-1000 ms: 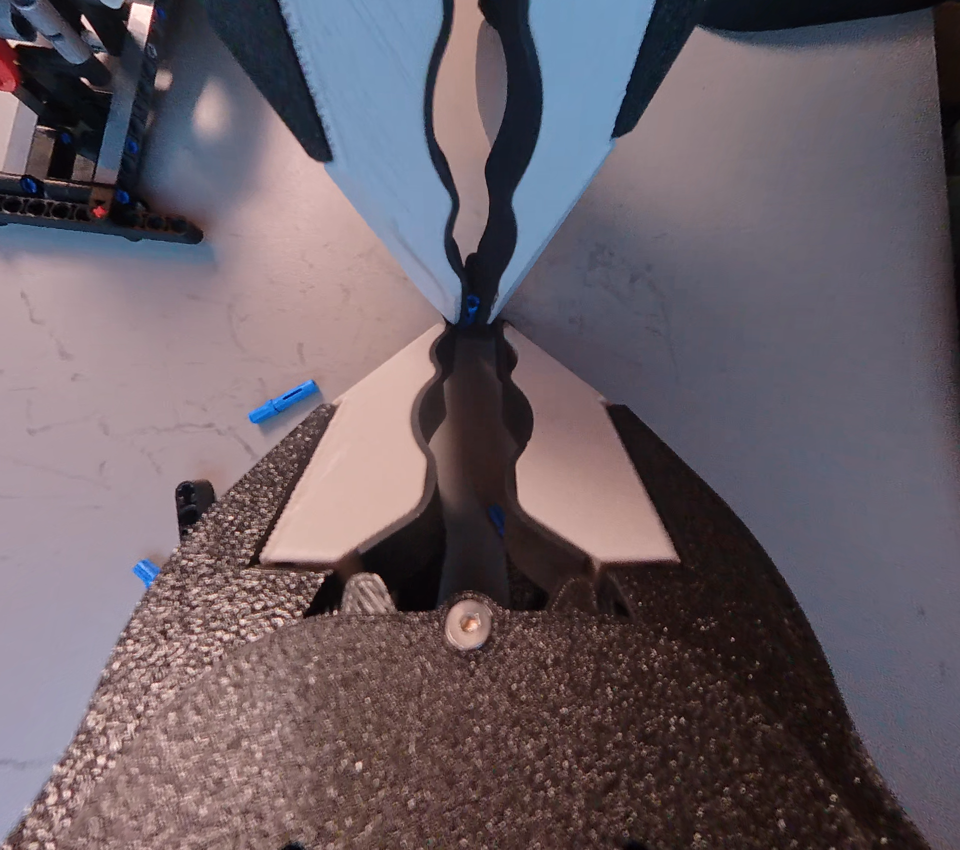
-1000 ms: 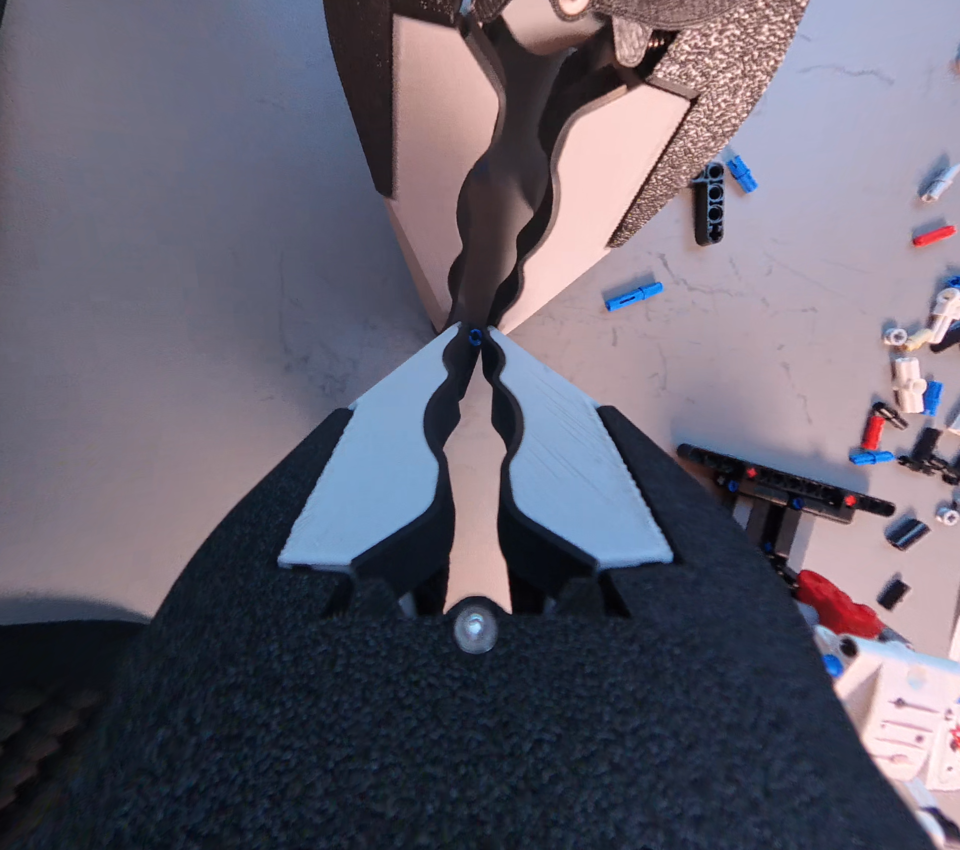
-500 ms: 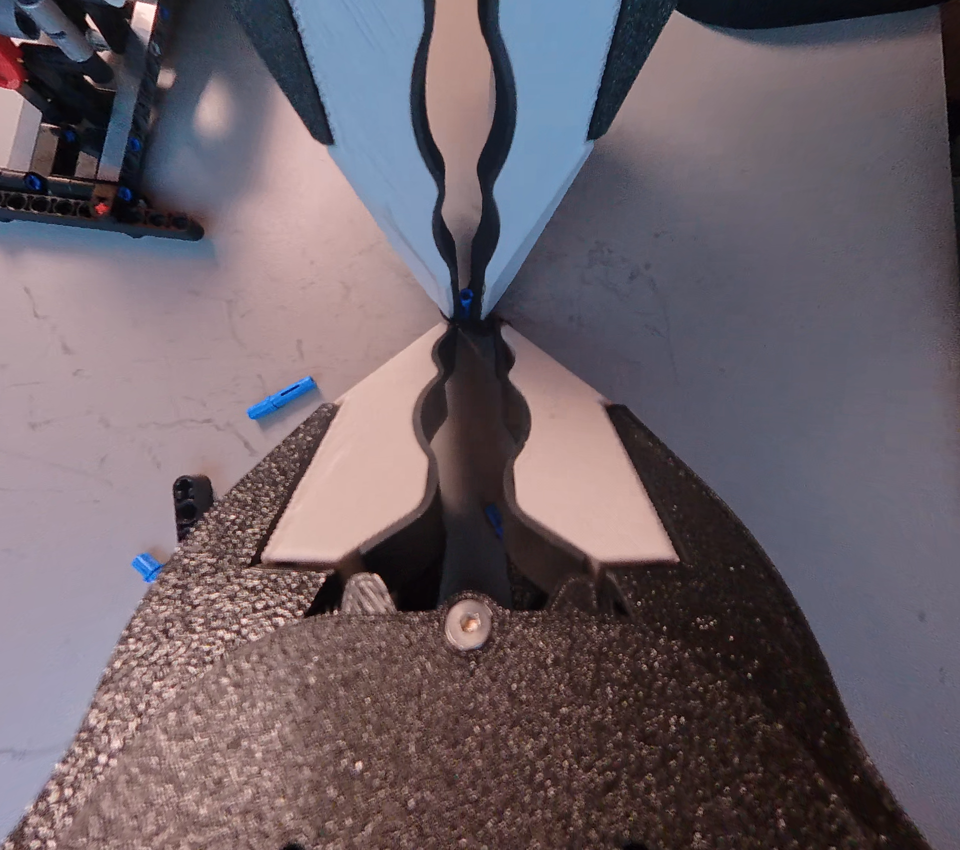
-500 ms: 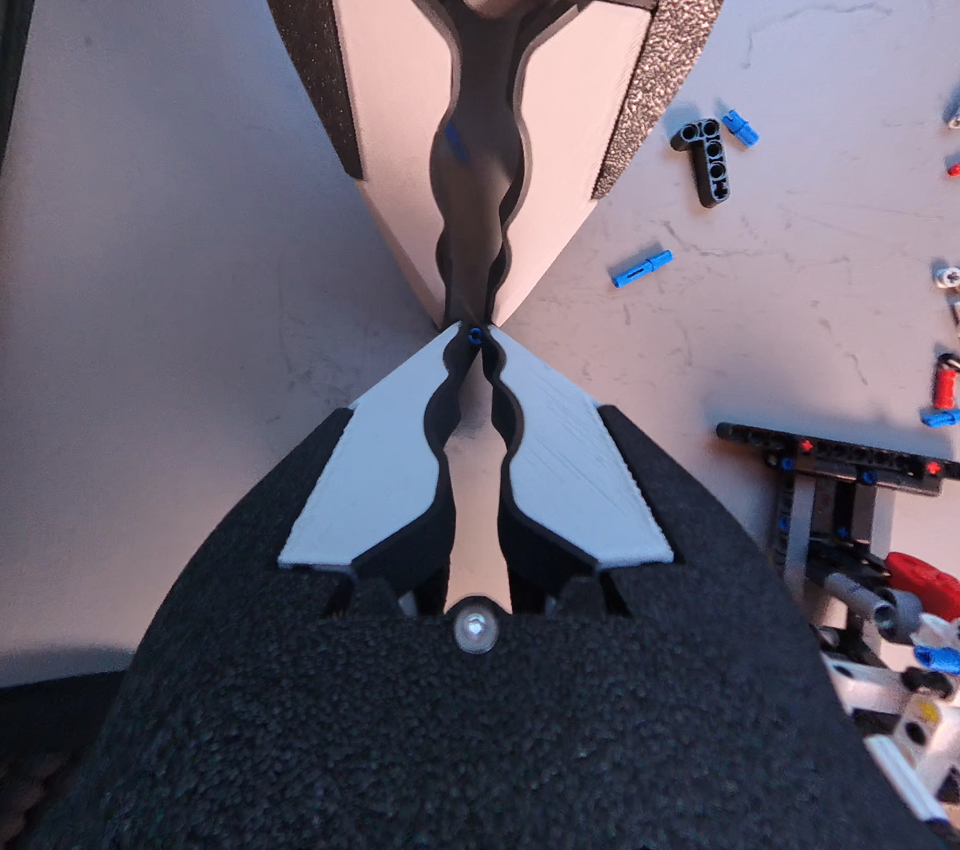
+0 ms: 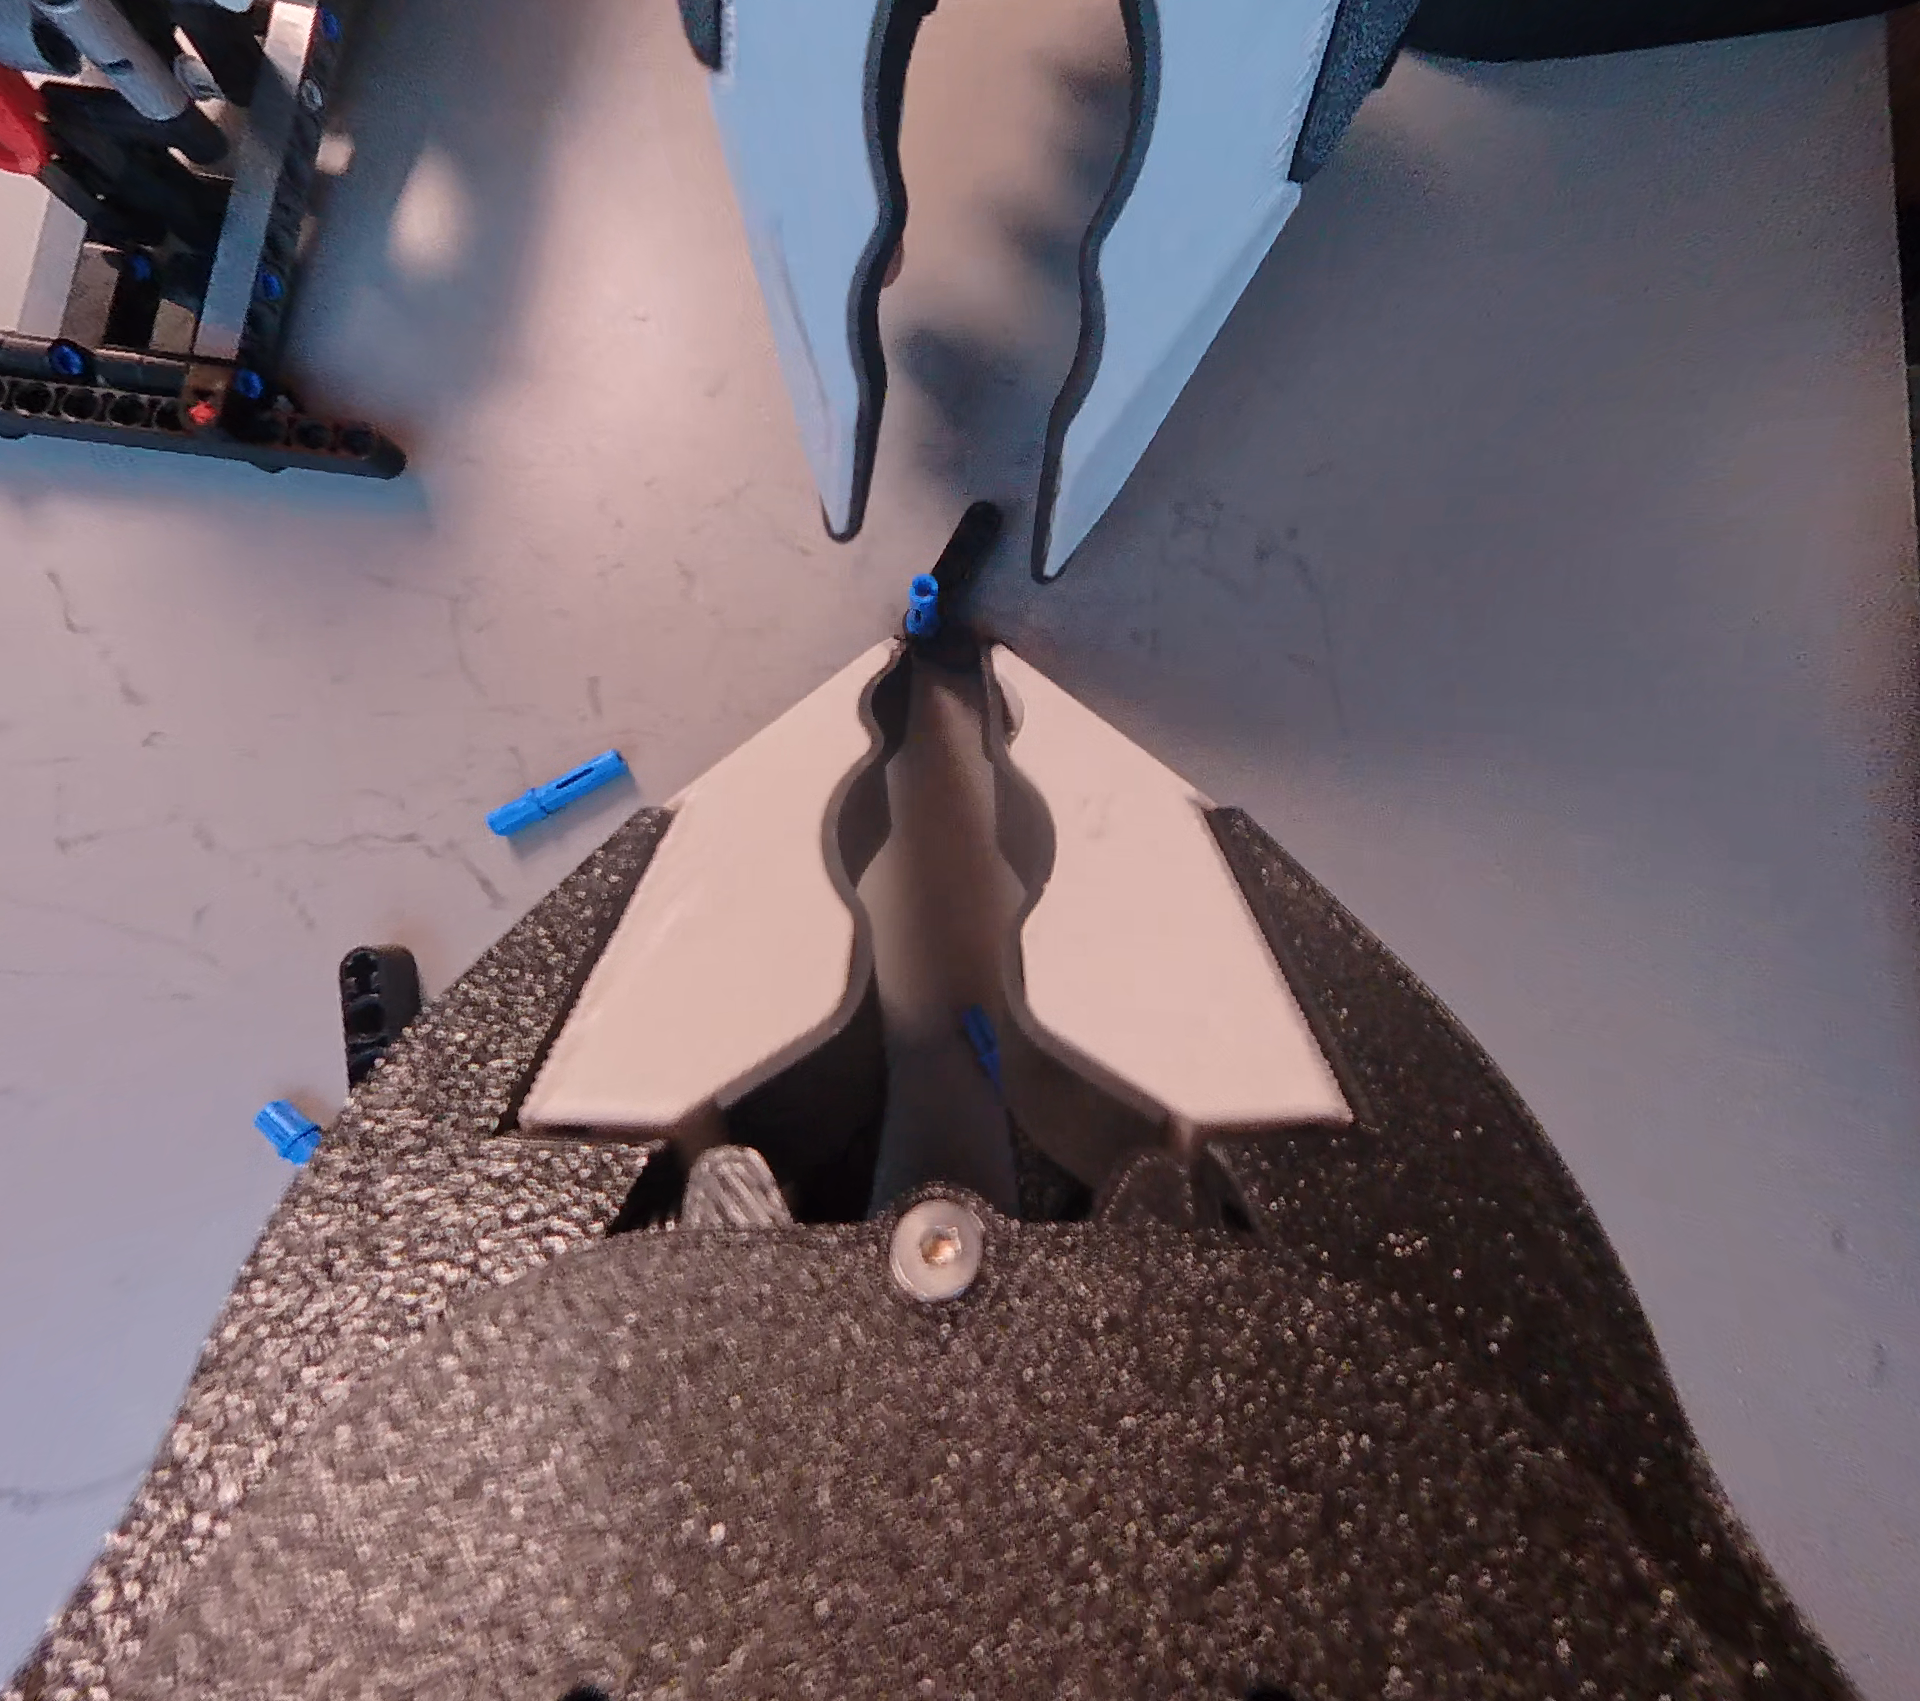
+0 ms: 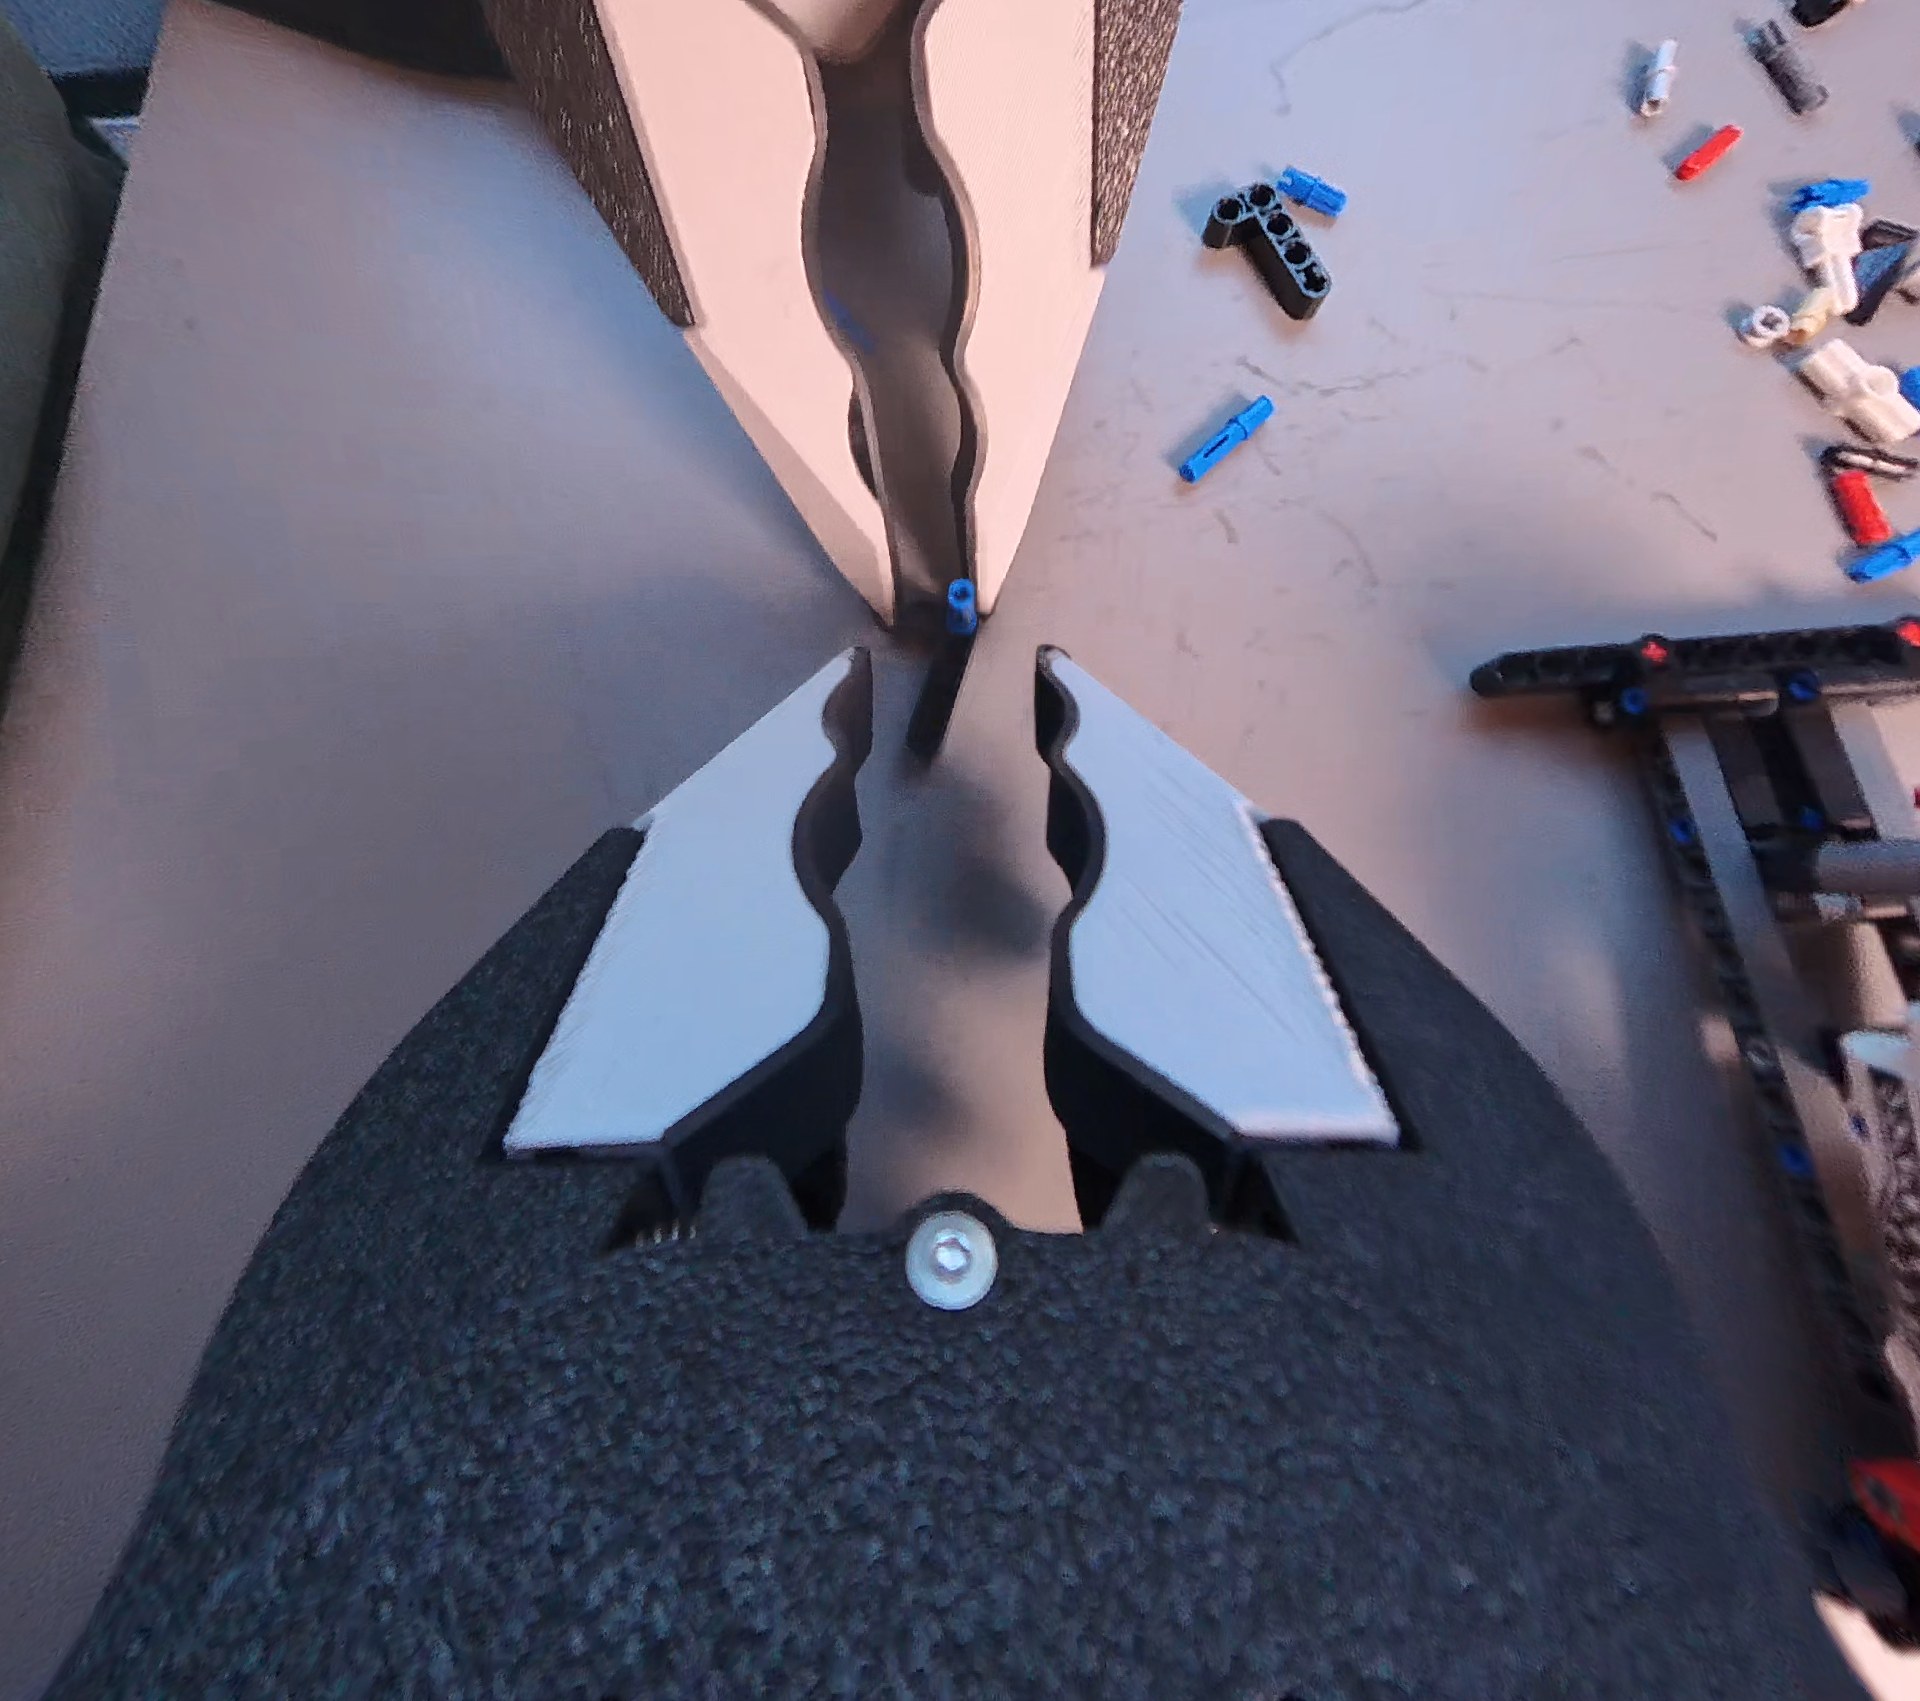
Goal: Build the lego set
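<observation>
While the two grippers face each other tip to tip above the pale marbled desk (image 5: 1455,508), items stand as follows.

Left gripper (image 5: 940,649): jaws pinched shut on the near end of a short black beam (image 5: 961,555), which juts out toward 12 o'clock in the left wrist view. Blue pin (image 5: 921,604) is seated in that beam, just off the fingertips.

Right gripper (image 6: 951,664): jaws parted wide, gripping nothing; the beam's free end sits between its fingertips without touching either.

Partly built lego model (image 6: 1766,778): black perforated beams, grey and white parts, red piece; at 3 o'clock in the right wrist view, at 10 o'clock in the left.

Loose long blue pin (image 5: 559,793): flat on the desk, at 9 o'clock of the left gripper's tips.

Black L-shaped liftarm (image 6: 1268,246): at 1 o'clock in the right wrist view, short blue pin (image 6: 1313,188) just beside it.

Scattered small parts (image 6: 1839,280): white, blue, red and black, at 2 o'clock, well apart from both grippers.
</observation>
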Demonstrator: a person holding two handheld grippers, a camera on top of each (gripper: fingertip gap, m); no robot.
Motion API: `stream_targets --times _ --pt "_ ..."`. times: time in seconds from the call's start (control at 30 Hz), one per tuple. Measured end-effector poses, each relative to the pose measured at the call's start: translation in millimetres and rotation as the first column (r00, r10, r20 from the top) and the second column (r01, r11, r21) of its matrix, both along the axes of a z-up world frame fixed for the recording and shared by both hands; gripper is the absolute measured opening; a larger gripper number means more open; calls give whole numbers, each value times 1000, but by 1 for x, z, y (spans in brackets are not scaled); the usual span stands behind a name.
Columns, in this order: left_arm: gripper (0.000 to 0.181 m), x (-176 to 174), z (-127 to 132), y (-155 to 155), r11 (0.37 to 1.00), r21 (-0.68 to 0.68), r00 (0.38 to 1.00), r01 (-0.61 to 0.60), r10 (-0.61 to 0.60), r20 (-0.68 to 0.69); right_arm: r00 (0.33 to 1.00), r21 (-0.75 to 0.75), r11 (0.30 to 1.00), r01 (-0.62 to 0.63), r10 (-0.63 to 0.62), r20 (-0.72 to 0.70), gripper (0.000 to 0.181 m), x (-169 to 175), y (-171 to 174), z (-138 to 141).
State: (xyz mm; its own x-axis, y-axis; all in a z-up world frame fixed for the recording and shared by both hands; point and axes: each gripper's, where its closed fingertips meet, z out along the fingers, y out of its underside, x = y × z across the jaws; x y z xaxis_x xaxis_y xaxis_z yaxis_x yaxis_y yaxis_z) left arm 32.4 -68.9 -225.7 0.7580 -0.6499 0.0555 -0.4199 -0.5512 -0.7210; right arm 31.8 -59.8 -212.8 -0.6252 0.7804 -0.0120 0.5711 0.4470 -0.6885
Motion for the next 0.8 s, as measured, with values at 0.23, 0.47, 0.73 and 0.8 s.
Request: stream_targets --times 0.23,0.47,0.73,0.8 --pt "12 0 0 0 1000 7 1000 -6 6 -10 999 67 997 42 -44 19 19 10 7 -11" --pt "14 -2 0 -2 1000 11 1000 -1 1 -13 997 90 994 -53 49 52 11 8 4 -12" --pt "21 -17 17 0 998 54 999 -40 38 31 996 90 993 -78 75 38 11 6 5 -12" --pt "21 -33 27 1 993 84 996 -80 78 35 998 89 994 -56 55 18 11 5 8 -12"
